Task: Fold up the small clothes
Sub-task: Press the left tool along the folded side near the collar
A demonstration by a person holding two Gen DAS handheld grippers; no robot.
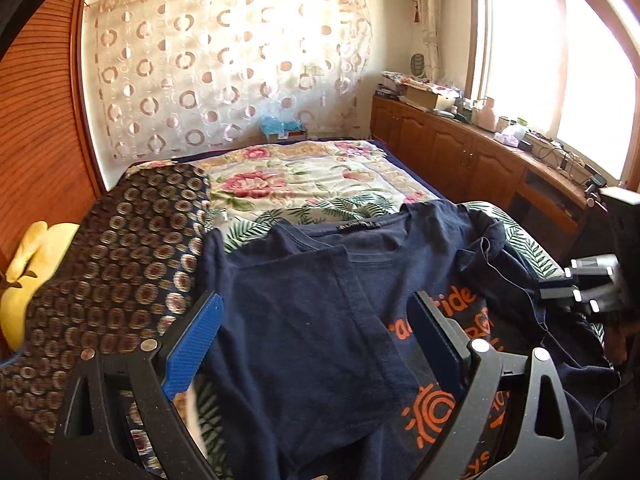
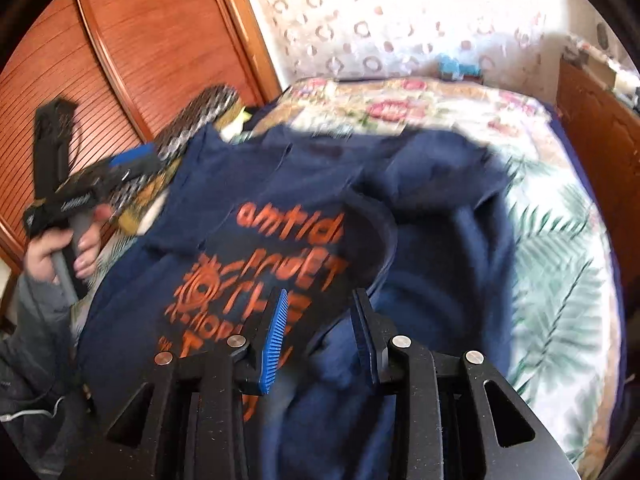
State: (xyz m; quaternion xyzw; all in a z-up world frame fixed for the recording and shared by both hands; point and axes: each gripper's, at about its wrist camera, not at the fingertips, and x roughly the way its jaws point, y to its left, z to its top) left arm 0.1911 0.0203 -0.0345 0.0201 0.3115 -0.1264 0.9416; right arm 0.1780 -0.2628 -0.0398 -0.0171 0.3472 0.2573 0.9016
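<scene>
A navy T-shirt [image 1: 320, 320] with orange print [image 2: 280, 264] lies front up on the bed, one sleeve folded across its chest. My left gripper [image 1: 318, 296] hovers open above that sleeve, its blue pads [image 1: 192, 344] wide apart with nothing pinched. In the right wrist view the left gripper [image 2: 148, 162] shows at the shirt's left edge, held by a hand [image 2: 60, 248]. My right gripper [image 2: 320, 294] stands narrow, with bunched navy cloth from the shirt's right side filling the gap between its pads [image 2: 276, 340]. That side rises toward the right gripper [image 1: 560, 284] at the frame's edge.
The bed carries a floral quilt [image 1: 300, 176] and a dark ring-patterned blanket [image 1: 120, 248] on the left, with a yellow cushion [image 1: 28, 280] beside it. A wooden cabinet [image 1: 460, 152] cluttered with small items runs under the window. A wooden wardrobe [image 2: 140, 60] stands left.
</scene>
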